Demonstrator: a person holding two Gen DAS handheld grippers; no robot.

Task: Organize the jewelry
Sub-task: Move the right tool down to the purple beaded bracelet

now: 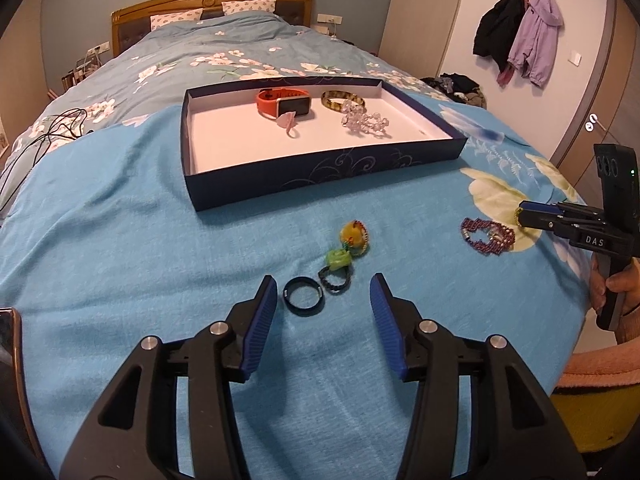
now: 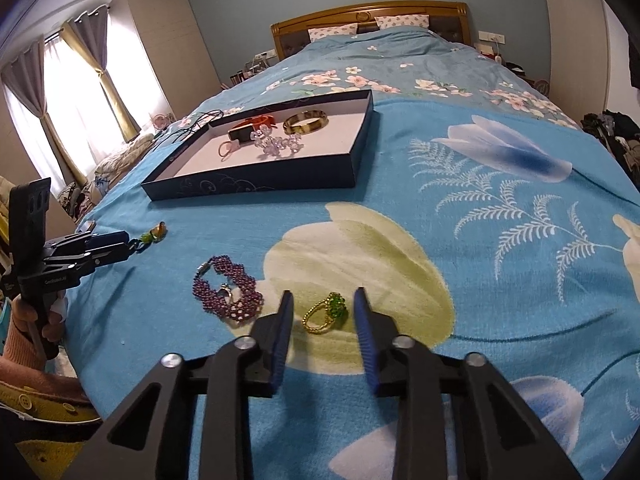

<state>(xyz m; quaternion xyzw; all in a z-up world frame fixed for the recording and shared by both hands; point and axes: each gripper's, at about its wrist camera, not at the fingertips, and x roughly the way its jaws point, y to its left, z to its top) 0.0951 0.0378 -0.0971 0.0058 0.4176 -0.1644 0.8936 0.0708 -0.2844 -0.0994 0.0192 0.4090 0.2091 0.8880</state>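
A dark blue tray [image 1: 328, 170] [image 2: 256, 186] lies on the bed and holds an orange watch [image 1: 282, 103], a tortoiseshell bangle [image 1: 343, 101], a clear bead bracelet [image 1: 365, 122] and a pink ring [image 1: 291, 127]. My left gripper [image 1: 324, 290] is open, with a black ring [image 1: 303, 295] and a green-and-yellow beaded charm [image 1: 347, 250] just ahead between its fingers. My right gripper [image 2: 323, 306] is open around a gold ring with green beads [image 2: 325, 312]. A purple beaded bracelet [image 2: 228, 294] [image 1: 488, 236] lies left of it.
A blue floral blanket [image 2: 460, 240] covers the bed. Black cables [image 1: 44, 140] lie at the left edge. Coats [image 1: 520, 36] hang on the wall at the right. A headboard [image 1: 212, 4] stands at the far end.
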